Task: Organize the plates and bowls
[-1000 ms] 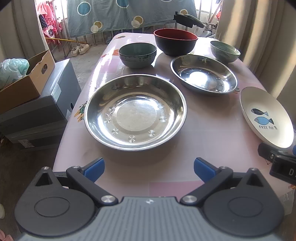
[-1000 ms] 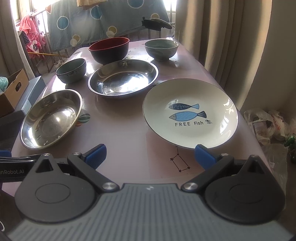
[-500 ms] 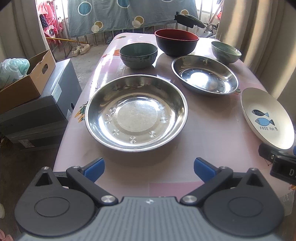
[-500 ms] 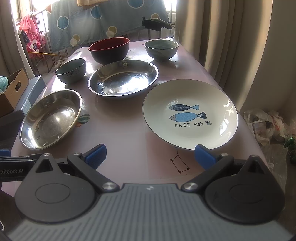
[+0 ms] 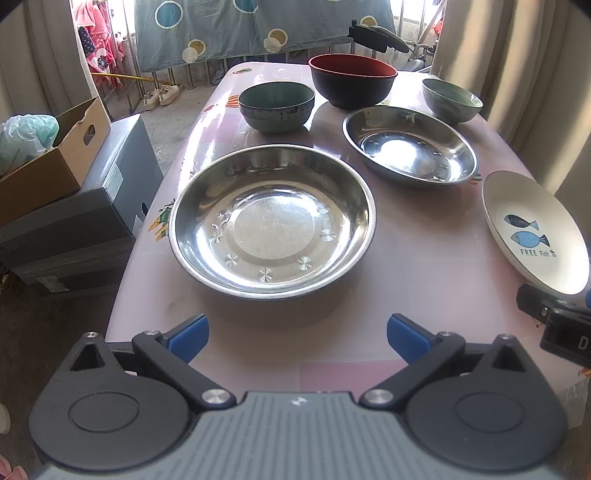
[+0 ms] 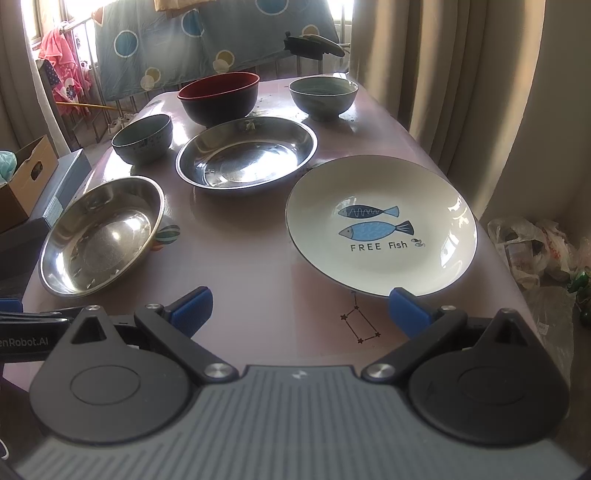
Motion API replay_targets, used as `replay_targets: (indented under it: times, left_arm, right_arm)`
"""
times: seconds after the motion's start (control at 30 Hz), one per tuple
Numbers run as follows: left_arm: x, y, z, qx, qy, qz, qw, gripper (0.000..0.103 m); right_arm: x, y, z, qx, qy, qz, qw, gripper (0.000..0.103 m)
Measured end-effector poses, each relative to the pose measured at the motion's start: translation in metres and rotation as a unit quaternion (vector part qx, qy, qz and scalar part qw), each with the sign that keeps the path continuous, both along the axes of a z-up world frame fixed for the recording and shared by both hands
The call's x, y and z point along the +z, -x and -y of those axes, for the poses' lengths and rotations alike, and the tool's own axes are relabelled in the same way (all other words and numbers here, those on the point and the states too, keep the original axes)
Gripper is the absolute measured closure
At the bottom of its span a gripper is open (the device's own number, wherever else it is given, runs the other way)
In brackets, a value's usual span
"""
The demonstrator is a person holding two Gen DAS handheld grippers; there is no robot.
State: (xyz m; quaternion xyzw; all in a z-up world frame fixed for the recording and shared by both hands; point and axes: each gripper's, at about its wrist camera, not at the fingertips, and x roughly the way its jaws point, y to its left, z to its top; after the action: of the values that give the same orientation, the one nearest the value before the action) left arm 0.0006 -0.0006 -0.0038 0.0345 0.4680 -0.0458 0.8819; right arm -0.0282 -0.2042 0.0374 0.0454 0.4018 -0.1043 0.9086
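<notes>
On the pink table (image 5: 424,266) lie a near steel plate (image 5: 271,219) (image 6: 101,234), a far steel plate (image 5: 410,144) (image 6: 245,151) and a white fish plate (image 5: 535,232) (image 6: 380,223). Behind them stand a grey-green bowl (image 5: 276,106) (image 6: 142,138), a red-and-black bowl (image 5: 352,79) (image 6: 219,96) and a green bowl (image 5: 451,99) (image 6: 323,96). My left gripper (image 5: 297,338) is open and empty, just short of the near steel plate. My right gripper (image 6: 299,308) is open and empty, its right finger at the fish plate's near rim.
A cardboard box (image 5: 48,155) on grey cases (image 5: 74,236) stands left of the table. Curtains (image 6: 461,74) hang at the right, with plastic bags (image 6: 532,247) on the floor. A patterned sheet (image 5: 258,29) hangs behind the table.
Both grippers have barely moved; the left wrist view has shifted slightly, with the plates sitting a little lower in frame. Both stay open.
</notes>
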Motion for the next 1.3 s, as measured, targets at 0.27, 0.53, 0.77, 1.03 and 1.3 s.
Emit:
replay_targets:
  times: [0.27,0.53,0.77,1.03,1.3]
  left_arm:
    - [-0.002,0.000,0.000,0.000,0.000,-0.003,1.0000,0.000]
    - [-0.006,-0.001,-0.001,0.000,0.002,-0.012,0.9999,0.000]
    - [-0.012,-0.001,-0.004,-0.006,0.012,-0.017,0.9998,0.000]
    - [-0.024,-0.002,-0.005,-0.024,0.031,-0.016,0.9991,0.000]
    - [-0.017,-0.016,0.010,-0.057,0.059,0.020,0.9964,0.000]
  right_arm:
    - [-0.002,0.000,0.000,0.000,-0.002,-0.001,1.000,0.001]
    - [-0.005,0.000,0.001,-0.004,-0.003,-0.003,1.000,0.001]
    - [-0.009,0.003,0.003,-0.011,-0.005,0.011,1.000,0.001]
    - [-0.030,0.006,0.008,0.006,-0.030,0.005,1.000,0.001]
    - [-0.019,0.012,0.035,-0.007,-0.034,0.078,0.996,0.001]
